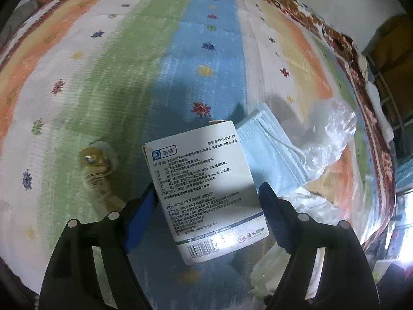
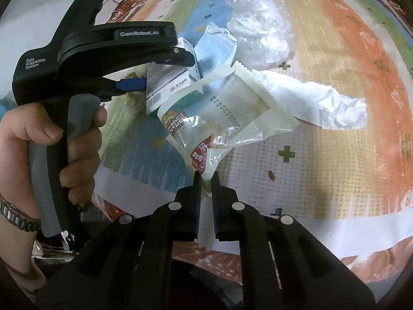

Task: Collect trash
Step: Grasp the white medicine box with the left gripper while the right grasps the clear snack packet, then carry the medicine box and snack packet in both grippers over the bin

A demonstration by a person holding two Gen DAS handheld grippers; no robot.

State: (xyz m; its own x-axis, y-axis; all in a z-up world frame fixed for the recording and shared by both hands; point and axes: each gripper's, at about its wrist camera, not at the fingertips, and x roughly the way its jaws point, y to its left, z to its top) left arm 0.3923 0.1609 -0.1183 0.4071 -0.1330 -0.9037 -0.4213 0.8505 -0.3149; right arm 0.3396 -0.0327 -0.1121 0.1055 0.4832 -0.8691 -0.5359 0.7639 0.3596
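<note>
A: Trash lies scattered on a striped blanket (image 1: 180, 59): a white medicine box (image 1: 206, 193), a blue face mask (image 1: 268, 149), a clear plastic bag (image 2: 260, 25), a crumpled tissue (image 2: 317, 100) and a snack wrapper (image 2: 222, 108).

B: Who has what?

A: The left gripper (image 1: 206, 199) has its blue pads on either side of the box, seemingly clamped. The right gripper (image 2: 206, 180) is pinched together on the wrapper's bottom corner.

B: Risks?

A: That corner grip is thin, so I'd guess slick film could slide free or tear. The box sits askew between the pads and might twist out. A small bottle (image 1: 96, 165) at nine o'clock from the box could get missed.

B: Any writing?

A: The box reads "H20053719" and "www.ttmyy.com"; the wrapper shows an upside-down "20251206 12"; the left gripper's body, seen from the right wrist, says "GenRobot.AI" and "Data Acquisition System".
</note>
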